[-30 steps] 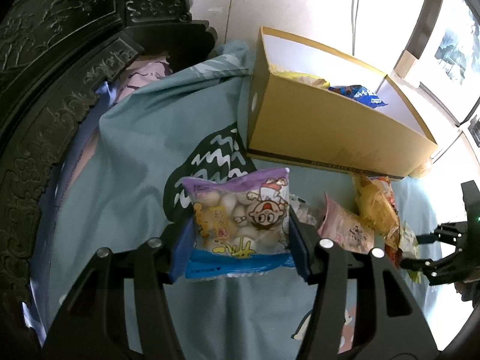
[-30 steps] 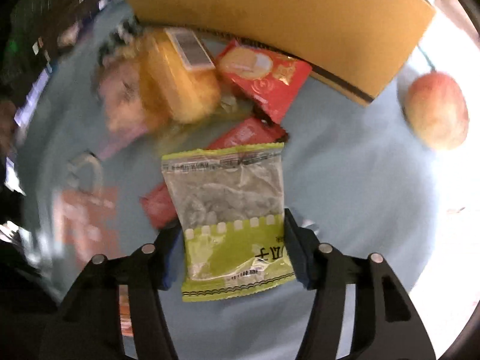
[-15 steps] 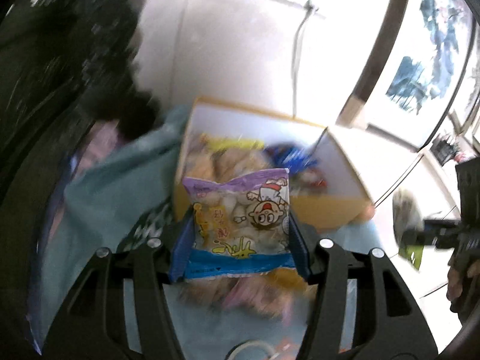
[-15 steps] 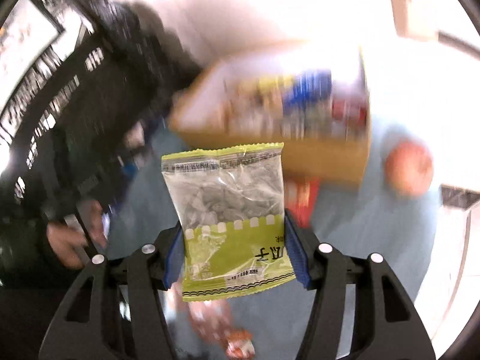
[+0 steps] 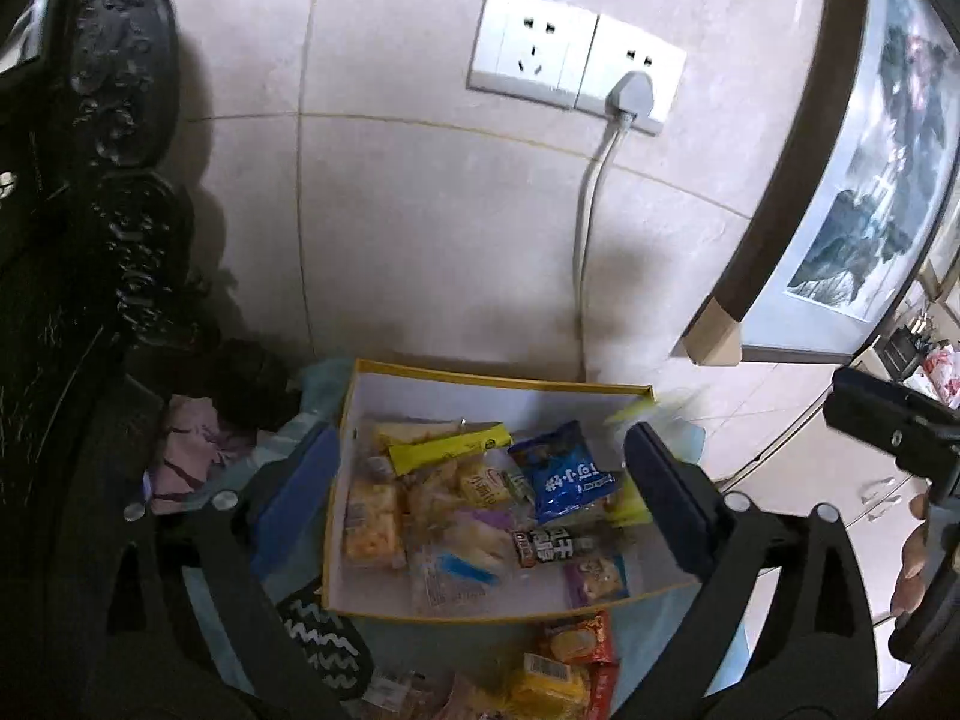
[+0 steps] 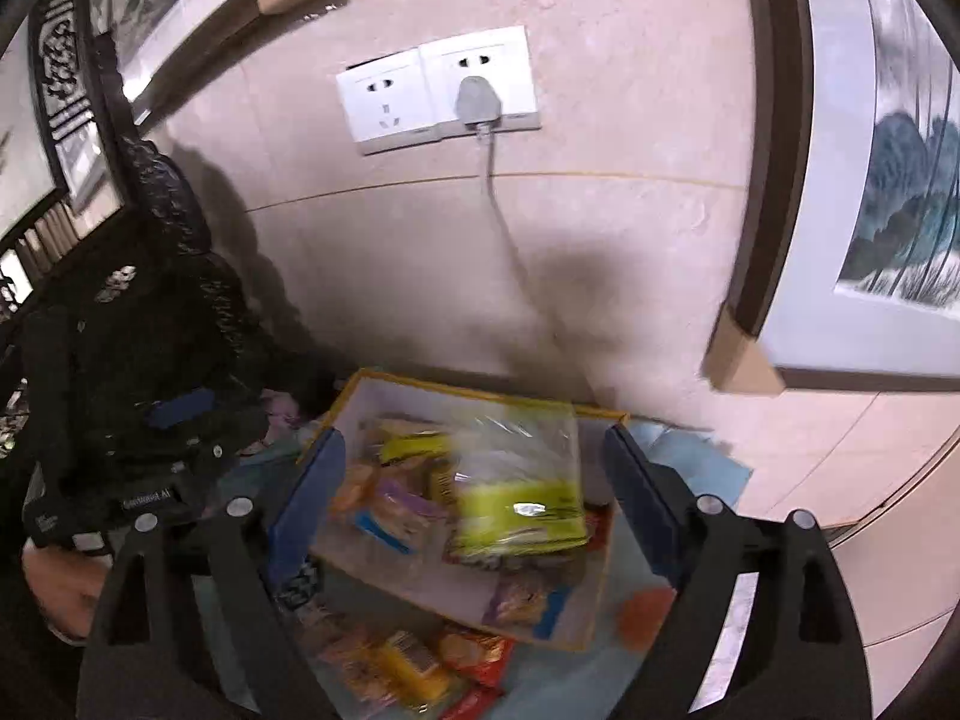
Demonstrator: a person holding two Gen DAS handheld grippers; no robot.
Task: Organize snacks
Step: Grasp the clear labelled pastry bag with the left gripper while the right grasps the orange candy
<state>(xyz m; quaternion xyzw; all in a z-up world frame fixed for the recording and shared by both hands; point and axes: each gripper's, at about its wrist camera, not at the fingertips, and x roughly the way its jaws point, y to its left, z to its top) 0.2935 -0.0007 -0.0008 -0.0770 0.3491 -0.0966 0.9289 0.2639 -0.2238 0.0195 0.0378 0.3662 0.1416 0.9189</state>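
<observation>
A yellow cardboard box with a white inside holds several snack packets. My left gripper hovers above it, its jaws opening wide with nothing between the pads. A blurred purple, white and blue packet is loose in the box below. My right gripper is also over the box, its jaws opening. The green and clear packet is blurred between the fingers, free of the pads and dropping toward the box. The right gripper's body shows at the left wrist view's right edge.
Loose snacks lie on the teal cloth in front of the box. An orange-red round fruit sits right of it. Behind the box stands a tiled wall with sockets and a plugged cable. Dark carved furniture is left, a framed picture right.
Both grippers rose from the cloth to above the box. Each held a packet before; now both jaws have spread, the purple packet has left the left gripper and the green one is slipping free.
</observation>
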